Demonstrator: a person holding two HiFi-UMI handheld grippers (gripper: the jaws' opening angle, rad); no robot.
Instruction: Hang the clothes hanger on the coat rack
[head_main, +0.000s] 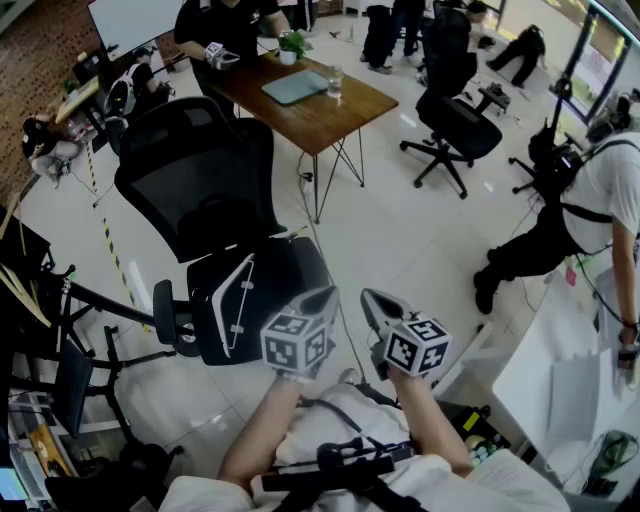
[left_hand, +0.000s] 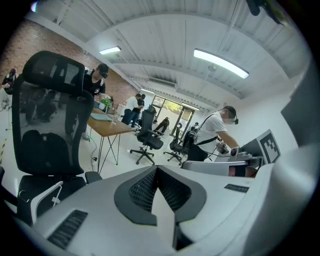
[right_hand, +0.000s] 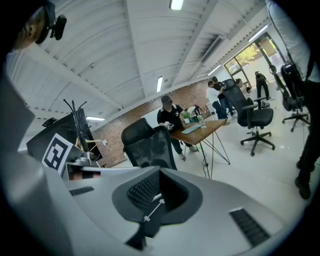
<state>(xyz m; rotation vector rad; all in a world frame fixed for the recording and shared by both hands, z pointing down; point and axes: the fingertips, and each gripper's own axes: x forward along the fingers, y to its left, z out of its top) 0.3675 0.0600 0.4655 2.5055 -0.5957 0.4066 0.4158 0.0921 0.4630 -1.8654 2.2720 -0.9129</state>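
Nearest you: both tongs are held close to your body, side by side and pointed a little downward. This reads as a ready carry, not a reach.

- Left tongs (head_main: 325, 299): closed, pads meeting at the tips, nothing between them in the left gripper view (left_hand: 156, 168).
- Right tongs (head_main: 372, 300): fully closed and empty in the right gripper view (right_hand: 159, 172).

Just beyond the left tongs, at about 10 o'clock from them in the head view, the clothes hanger (head_main: 236, 303) lies flat on the seat of the black mesh chair (head_main: 200, 170). It is white and stands out clearly against the dark cushion. The left gripper view catches it at 8 o'clock (left_hand: 44, 196). Nothing is touching it, so the pick-up has not begun.

Judgement: you will need to open one pair of tongs before going down on it. The left is the closer.

Farther off, the coat rack (right_hand: 76, 112) shows its black prongs at 10 o'clock in the right gripper view, well apart from the chair.

Farthest, at 12 o'clock in the head view, people are at a wooden surface (head_main: 310, 105). They have no part in the task.
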